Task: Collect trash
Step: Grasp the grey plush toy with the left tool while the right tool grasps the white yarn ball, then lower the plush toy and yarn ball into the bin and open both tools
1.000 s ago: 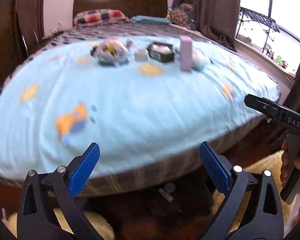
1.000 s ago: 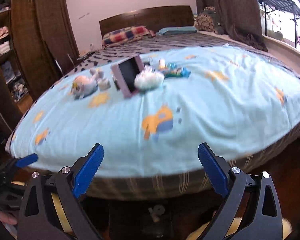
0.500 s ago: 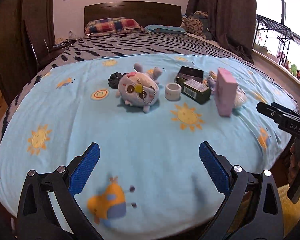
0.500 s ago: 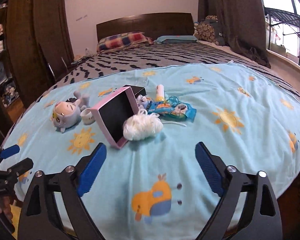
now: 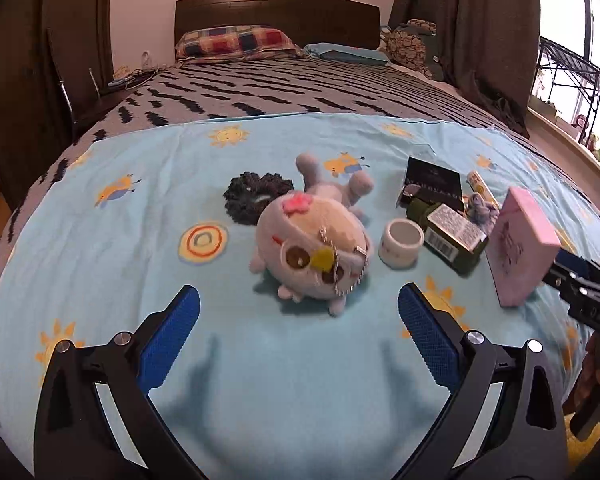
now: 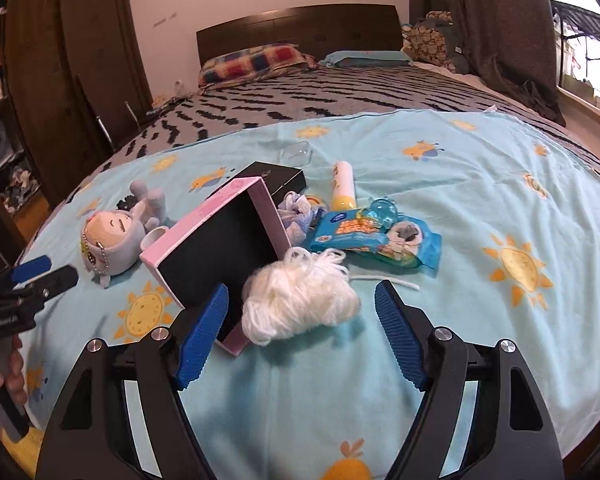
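Items lie on a light blue sheet (image 5: 100, 248) on the bed. My left gripper (image 5: 298, 342) is open and empty, just short of a grey plush toy (image 5: 314, 248). Beside the toy sit a white tape roll (image 5: 401, 242), a dark green box (image 5: 450, 236), a black box (image 5: 432, 184) and a black scrunchie (image 5: 256, 196). My right gripper (image 6: 302, 336) is open with its pads on either side of a white yarn wad (image 6: 300, 300), not touching it. An open pink box (image 6: 220, 248) stands on its side left of the wad. A blue wipes packet (image 6: 374, 238) lies behind it.
A yellow-capped white tube (image 6: 344, 186), a crumpled cloth scrap (image 6: 298, 210) and a clear plastic piece (image 6: 296, 154) lie further back. Grey striped bedding (image 5: 280, 88), pillows and a dark headboard are behind. A wardrobe stands at the left, curtains and a window at the right.
Both grippers have risen from the bed's foot edge and moved forward over the sheet, close to the items. The right one now straddles the yarn wad. Both stay open.
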The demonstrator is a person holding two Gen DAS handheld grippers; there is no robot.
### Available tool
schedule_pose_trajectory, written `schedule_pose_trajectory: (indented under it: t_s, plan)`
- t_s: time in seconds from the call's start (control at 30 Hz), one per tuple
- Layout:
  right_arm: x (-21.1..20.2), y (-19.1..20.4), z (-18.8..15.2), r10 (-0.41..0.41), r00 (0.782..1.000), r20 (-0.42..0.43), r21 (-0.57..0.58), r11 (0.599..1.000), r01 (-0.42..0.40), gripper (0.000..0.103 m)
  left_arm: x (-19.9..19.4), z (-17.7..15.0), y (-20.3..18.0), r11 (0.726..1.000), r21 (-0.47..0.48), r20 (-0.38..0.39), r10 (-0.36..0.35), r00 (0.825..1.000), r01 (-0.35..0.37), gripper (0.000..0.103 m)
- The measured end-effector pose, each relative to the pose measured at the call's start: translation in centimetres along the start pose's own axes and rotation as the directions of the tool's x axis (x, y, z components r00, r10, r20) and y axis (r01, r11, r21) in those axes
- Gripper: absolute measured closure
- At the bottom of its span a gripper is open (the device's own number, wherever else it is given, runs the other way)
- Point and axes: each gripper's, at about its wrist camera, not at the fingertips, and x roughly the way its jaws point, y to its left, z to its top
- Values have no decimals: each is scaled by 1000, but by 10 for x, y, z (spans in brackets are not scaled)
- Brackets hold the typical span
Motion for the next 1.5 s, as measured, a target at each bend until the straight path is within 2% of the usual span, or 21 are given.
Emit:
schedule_pose_trajectory:
  t_s: [0.2,0.23,0.27,0.37,0.57,0.7,0.97,1.2,1.5]
  plan:
    - [16,4,3,-3,1000,-25,-13,1000,3,27,34,17,-3,1000,22,-33,6,999,-5,9]
    - [18,4,3,-2,1000,-26,-15,1000,1,33,38,19,-3,1000,23,-38,4,999,-3,9]
    - [20,4,3,-2,999,-32,-16,1000,1,40,42,20,-3,1000,23,-43,1,999,0,12]
    - [23,3,2,1,999,-38,-16,1000,-2,45,49,23,-4,999,22,-59,-34,998,35,27]
    - [12,5,2,-9,1000,-23,-30,1000,8,49,44,20,-11,998,50,-48,-27,998,29,32]
    - [-8,6,2,-18,1000,9,-34,999,19,49,31,14,-11,999,29,-44,-43,998,44,33]
    - [-59,6,-7,-2,998,62,-26,1000,4,49,-33,-14,-18,998,38,14,-41,999,40,33]
    - [-103,12,-37,26,997,75,-17,1000,-25,49,-91,-53,-30,997,46,30,-65,997,64,33]
    - [-140,19,-87,50,998,46,-28,998,-48,49,-135,-111,-47,991,38,2,-125,992,125,33]
